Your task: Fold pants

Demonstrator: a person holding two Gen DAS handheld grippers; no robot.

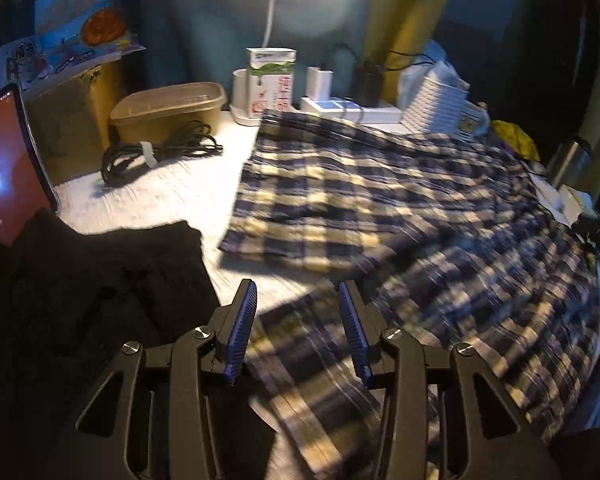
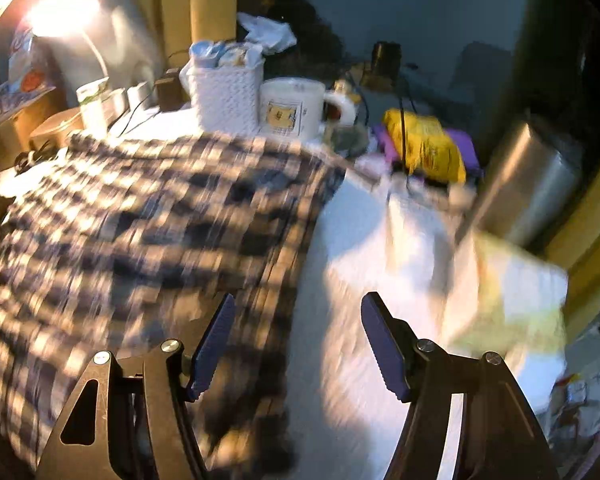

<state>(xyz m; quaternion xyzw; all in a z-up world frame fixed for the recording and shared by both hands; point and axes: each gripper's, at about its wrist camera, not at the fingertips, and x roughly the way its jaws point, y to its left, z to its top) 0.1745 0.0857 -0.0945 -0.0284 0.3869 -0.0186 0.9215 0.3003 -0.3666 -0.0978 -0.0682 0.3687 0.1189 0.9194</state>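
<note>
1. Pants (image 1: pixel 380 200), checked in dark blue and cream, lay spread over the white table (image 1: pixel 172 196) ahead of both tongs, one straight hem edge showing forward and left of the left gripper (image 1: pixel 298 330).
2. The left gripper hovered with its blue pads spread apart and nothing between them; the near cloth ran just beneath and to the right of its tips, though blur kept me from telling whether it touched.
3. The right gripper (image 2: pixel 300 344) was likewise spread wide and empty, the checked cloth lying to its left and bare white tabletop straight ahead and to its right.
4. A black garment (image 1: pixel 100 292) lay to the left of the left gripper, apart from the checked cloth; I could not tell whether it was folded.
5. As I judged it, the folding had barely begun or stood between folds: the cloth still covered a wide patch, no compact bundle showed, and neither tool had a hold.
6. Left to do, by my reckoning: catch an edge with each tool, carry it over, then fold again.
</note>
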